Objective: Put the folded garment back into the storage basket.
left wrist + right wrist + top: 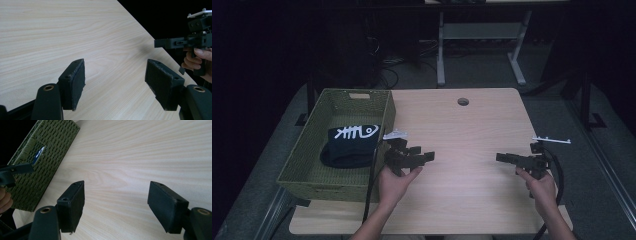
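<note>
Light wood table [462, 135], round hole [463, 101] nr far edge.

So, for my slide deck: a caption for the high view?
Two open handheld grippers, left and right, face each other above a wooden table beside a green basket holding dark cloth.

dark cloth [348, 147] partly hidden by basket [312, 172] wall, forearms cut off at bottom edge
</note>
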Available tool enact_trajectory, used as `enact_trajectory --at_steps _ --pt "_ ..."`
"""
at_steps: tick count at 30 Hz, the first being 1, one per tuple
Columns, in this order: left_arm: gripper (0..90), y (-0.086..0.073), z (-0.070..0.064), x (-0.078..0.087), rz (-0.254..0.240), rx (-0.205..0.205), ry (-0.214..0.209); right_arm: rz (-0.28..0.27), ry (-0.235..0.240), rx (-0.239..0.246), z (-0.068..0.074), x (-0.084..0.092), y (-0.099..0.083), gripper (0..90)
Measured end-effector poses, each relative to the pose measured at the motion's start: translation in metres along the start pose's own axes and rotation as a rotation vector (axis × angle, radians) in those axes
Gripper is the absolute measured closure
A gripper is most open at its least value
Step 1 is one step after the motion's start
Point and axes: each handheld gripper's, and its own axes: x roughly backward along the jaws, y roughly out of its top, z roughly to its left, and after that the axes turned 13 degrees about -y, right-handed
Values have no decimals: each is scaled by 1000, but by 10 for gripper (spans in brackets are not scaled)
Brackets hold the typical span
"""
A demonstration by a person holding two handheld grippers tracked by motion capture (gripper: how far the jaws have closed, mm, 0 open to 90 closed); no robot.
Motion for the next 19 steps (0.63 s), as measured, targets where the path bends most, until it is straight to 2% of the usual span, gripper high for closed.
enact_trajectory --at_steps 19 --pt "314 -14 3 -4 17 9 3 -1 -20 -7 -17 10 -25 286"
